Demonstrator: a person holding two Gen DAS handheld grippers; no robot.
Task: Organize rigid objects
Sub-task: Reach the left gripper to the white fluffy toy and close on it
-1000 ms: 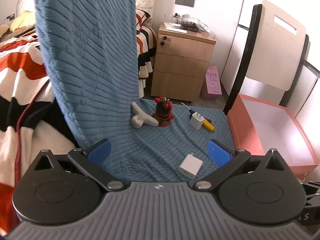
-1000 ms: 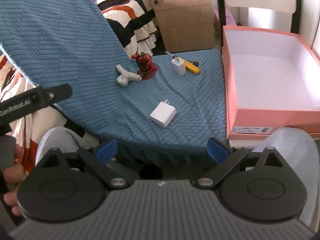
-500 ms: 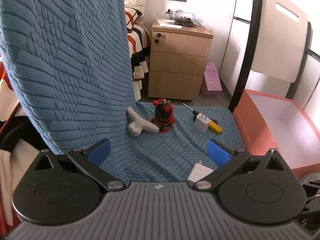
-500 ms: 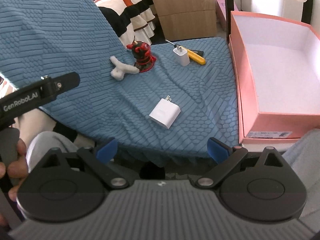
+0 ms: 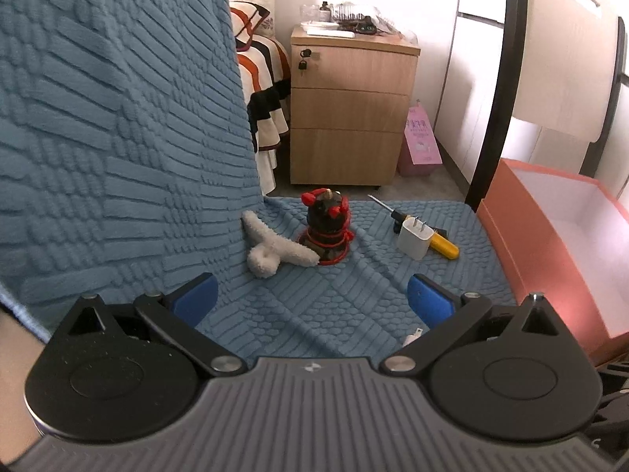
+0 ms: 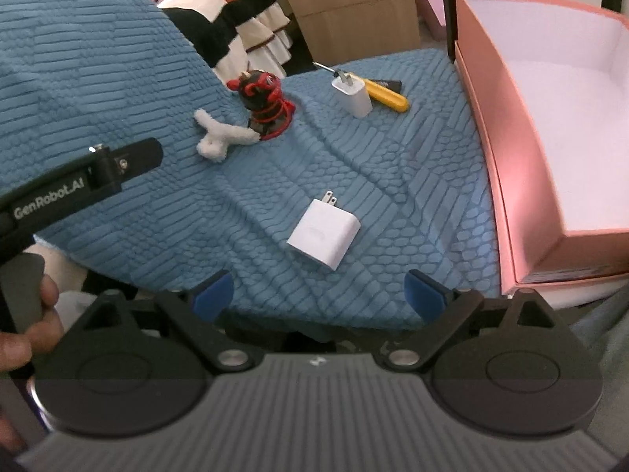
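On a blue textured blanket (image 6: 393, 165) lie a flat white charger (image 6: 324, 235), a smaller white plug adapter (image 6: 352, 95) standing by a yellow-handled screwdriver (image 6: 387, 94), a black-and-red figurine (image 6: 264, 99) and a white fluffy piece (image 6: 220, 137). My right gripper (image 6: 319, 292) is open just short of the flat charger. My left gripper (image 5: 312, 301) is open, low over the blanket, facing the figurine (image 5: 326, 228), fluffy piece (image 5: 271, 249), adapter (image 5: 412, 238) and screwdriver (image 5: 436, 238). Only the flat charger's prongs (image 5: 412, 336) show there.
An open pink box (image 6: 550, 126) with a white inside stands right of the blanket; it is also seen as the pink box (image 5: 558, 236). A wooden drawer cabinet (image 5: 350, 114), a striped bedcover (image 5: 263, 86) and a chair back (image 5: 558, 59) lie behind. A hand (image 6: 23, 334) holds the left gripper's handle.
Both grippers have moved forward and lower toward the blanket. The flat charger has slid almost out of sight under the left gripper's body and looms larger before the right gripper.
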